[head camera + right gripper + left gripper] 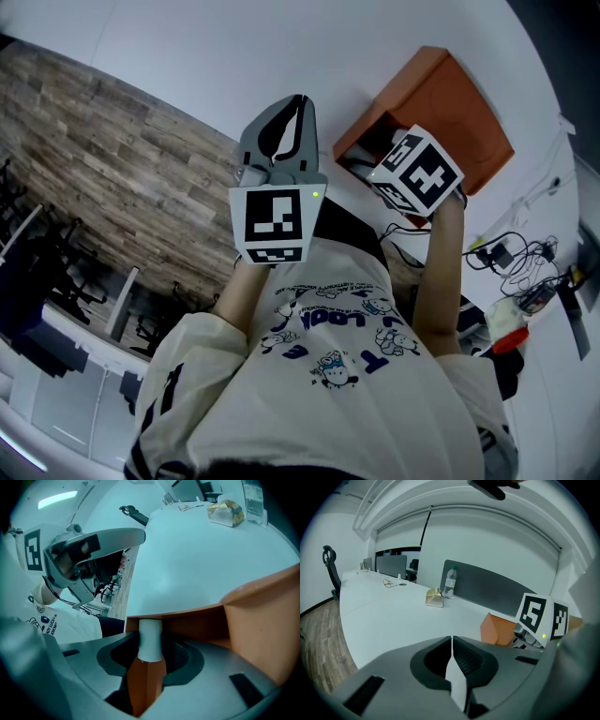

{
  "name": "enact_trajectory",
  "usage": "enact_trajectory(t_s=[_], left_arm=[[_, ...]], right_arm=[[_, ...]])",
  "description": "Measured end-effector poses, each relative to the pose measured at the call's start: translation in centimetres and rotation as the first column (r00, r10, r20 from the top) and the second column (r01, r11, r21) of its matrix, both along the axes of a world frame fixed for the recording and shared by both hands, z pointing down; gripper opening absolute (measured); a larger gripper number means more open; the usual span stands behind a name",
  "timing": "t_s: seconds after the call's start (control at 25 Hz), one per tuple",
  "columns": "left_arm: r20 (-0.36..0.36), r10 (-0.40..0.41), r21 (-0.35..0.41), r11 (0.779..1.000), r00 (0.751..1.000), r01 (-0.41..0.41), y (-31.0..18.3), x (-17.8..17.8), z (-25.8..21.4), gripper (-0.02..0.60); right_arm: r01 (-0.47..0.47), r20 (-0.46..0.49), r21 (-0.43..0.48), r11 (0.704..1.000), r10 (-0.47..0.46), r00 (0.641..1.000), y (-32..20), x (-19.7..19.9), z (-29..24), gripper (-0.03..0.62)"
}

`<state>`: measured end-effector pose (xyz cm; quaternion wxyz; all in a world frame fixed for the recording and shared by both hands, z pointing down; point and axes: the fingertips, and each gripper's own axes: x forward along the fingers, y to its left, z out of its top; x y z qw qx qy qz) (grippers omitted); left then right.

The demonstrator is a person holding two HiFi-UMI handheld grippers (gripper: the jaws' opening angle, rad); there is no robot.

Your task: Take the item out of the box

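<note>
Cream T-shirt, blue cartoon print

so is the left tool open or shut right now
Shut. In the left gripper view the left tool has its jaws meeting along a thin line, with nothing held between them.

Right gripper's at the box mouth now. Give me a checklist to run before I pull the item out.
1. Grip on item: ok. The right gripper has its jaws closed on the white-tipped orange item.
2. Item out of box: not ok. Its tip sits under the orange box's upper edge.
3. Left gripper free: ok. Jaws together, nothing between them.
4. Box braced: not ok. The left gripper is off the box.
5. Pull-back path: ok. The bottle and gold packet stand far from the box on the table.
6. Other contents inside: cannot tell.
</note>
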<state>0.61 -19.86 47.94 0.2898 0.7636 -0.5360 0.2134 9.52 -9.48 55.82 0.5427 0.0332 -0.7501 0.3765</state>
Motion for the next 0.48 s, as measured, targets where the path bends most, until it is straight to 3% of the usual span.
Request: enact_trajectory(t_s=[0.48], left_arm=[[-0.004,0.031,0.023,0.999,1.0,-0.031,0.21,0.06,-0.93,0.023]], right_arm=[[-0.055,-0.03,0.058,0.997,0.057,0.998,-0.08,0.19,-0.36,0.167]])
